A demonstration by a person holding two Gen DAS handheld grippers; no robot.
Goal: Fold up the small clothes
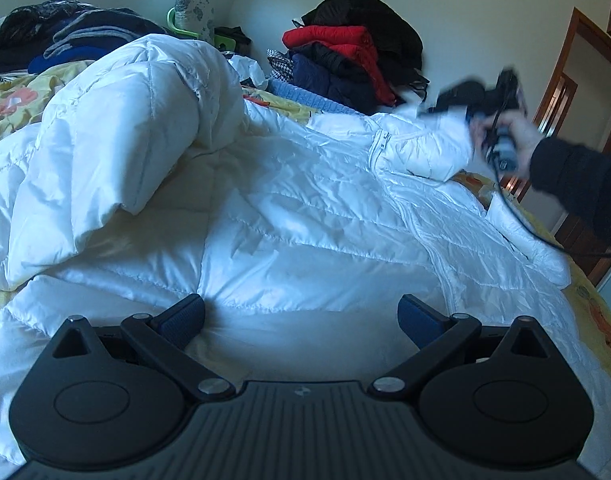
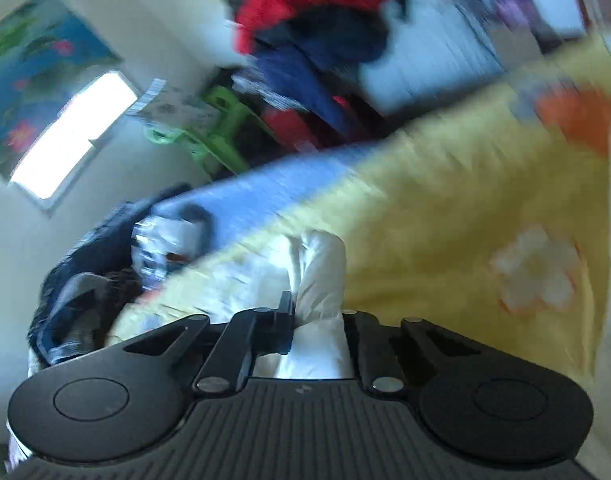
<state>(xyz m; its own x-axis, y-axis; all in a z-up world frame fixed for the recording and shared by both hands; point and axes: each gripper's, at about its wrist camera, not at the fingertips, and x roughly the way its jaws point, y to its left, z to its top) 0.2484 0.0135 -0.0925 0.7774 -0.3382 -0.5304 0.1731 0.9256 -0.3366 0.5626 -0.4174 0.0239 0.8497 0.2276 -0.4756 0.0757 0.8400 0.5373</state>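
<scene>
A white quilted puffer jacket (image 1: 289,216) lies spread over the bed, one part bunched up high at the left. My left gripper (image 1: 301,316) hovers just above its near edge, jaws wide apart with nothing between them. In the left wrist view my right gripper (image 1: 463,114), held by a hand in a dark sleeve, pinches a fold of the jacket's upper right part. The right wrist view is blurred: my right gripper (image 2: 317,320) is shut on a bulge of white jacket fabric (image 2: 319,272) squeezed between its fingers.
A yellow flowered bedspread (image 2: 445,220) covers the bed. A stack of red, navy and black coats (image 1: 349,56) stands at the back, with a light blue knit (image 1: 301,96) before it. Dark clothes (image 1: 73,36) are piled at the back left. A wooden door (image 1: 577,76) is on the right.
</scene>
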